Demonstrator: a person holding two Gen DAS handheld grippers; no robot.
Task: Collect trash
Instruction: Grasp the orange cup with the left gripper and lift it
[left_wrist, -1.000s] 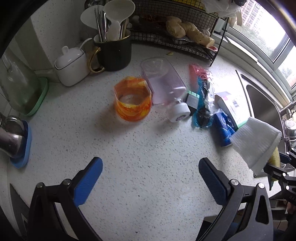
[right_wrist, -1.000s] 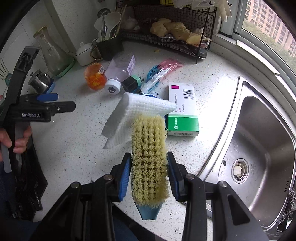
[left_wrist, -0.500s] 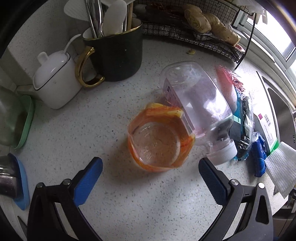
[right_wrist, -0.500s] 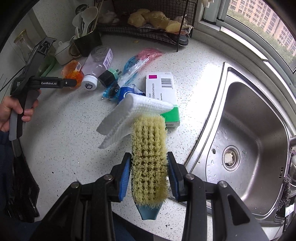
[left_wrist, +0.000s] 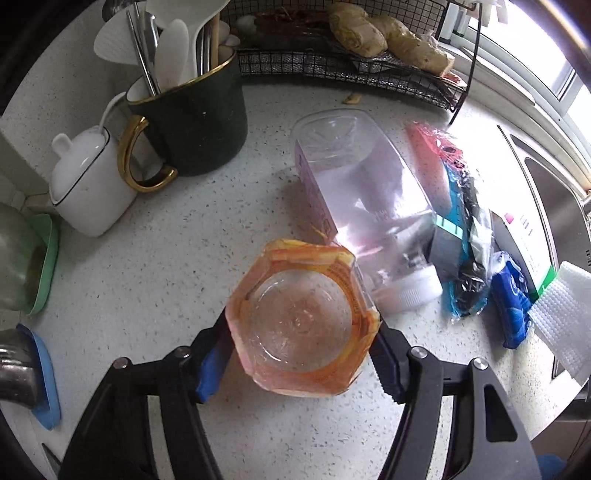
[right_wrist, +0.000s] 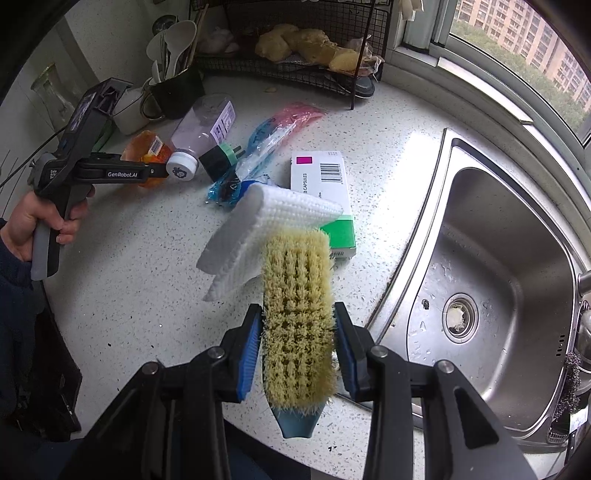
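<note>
Orange plastic cup sits btwn left hand-held gripper pads, just closing onto it; only right view shows right hand-held gripper clamping scrub brush w/ white cloth.

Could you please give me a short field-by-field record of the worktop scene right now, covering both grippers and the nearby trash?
left gripper: jaws have just been closing, pads against the orange cup
right gripper: shut on scrubbing brush, white cloth at its tip
beside cup: clear bottle lying down
other trash: plastic wrappers, medicine box
surface: speckled worktop
sink: holds none of these items
</note>
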